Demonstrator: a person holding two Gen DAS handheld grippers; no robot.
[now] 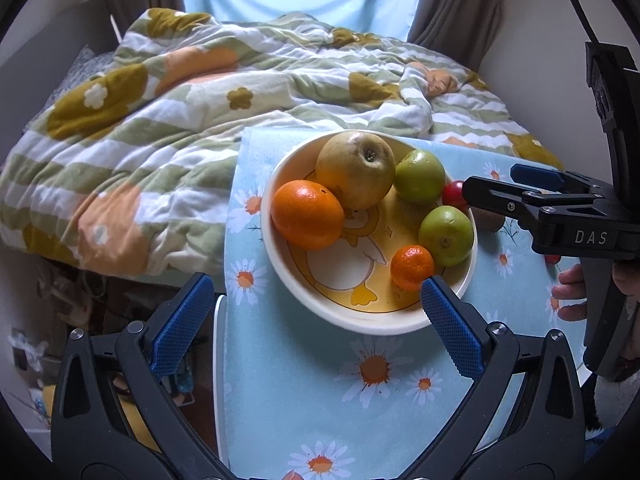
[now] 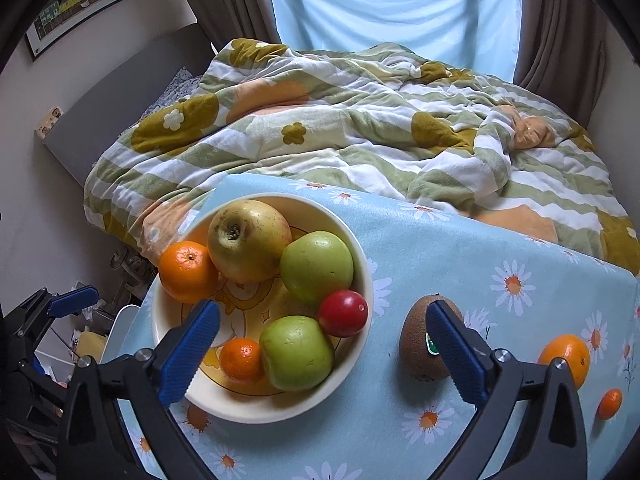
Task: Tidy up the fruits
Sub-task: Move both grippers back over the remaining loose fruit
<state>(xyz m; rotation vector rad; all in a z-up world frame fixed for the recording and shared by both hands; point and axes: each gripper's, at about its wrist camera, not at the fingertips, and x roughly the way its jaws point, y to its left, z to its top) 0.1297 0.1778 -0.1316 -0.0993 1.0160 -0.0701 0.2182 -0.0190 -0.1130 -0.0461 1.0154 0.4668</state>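
A cream bowl [image 1: 360, 326] [image 2: 256, 414] with a duck picture stands on the daisy tablecloth. It holds a big yellow apple [image 2: 248, 240], an orange [image 2: 188, 272], two green apples [image 2: 316, 266] [image 2: 296, 352], a small mandarin [image 2: 241, 360] and a red fruit [image 2: 343, 313]. My right gripper [image 2: 323, 310] hangs open over the bowl's right rim, its pads touching nothing. A kiwi [image 2: 420, 344] lies on the cloth behind its right finger. My left gripper [image 1: 318, 284] is open and empty at the bowl's near edge, by the mandarin [image 1: 412, 267].
Another orange [image 2: 566, 356] and a small mandarin [image 2: 610, 403] lie on the cloth at the right. A bed with a flowered quilt [image 2: 360, 128] sits just behind the table. The table's left edge [image 1: 224, 320] drops to a cluttered floor. A person's fingers [image 1: 568, 292] grip the right handle.
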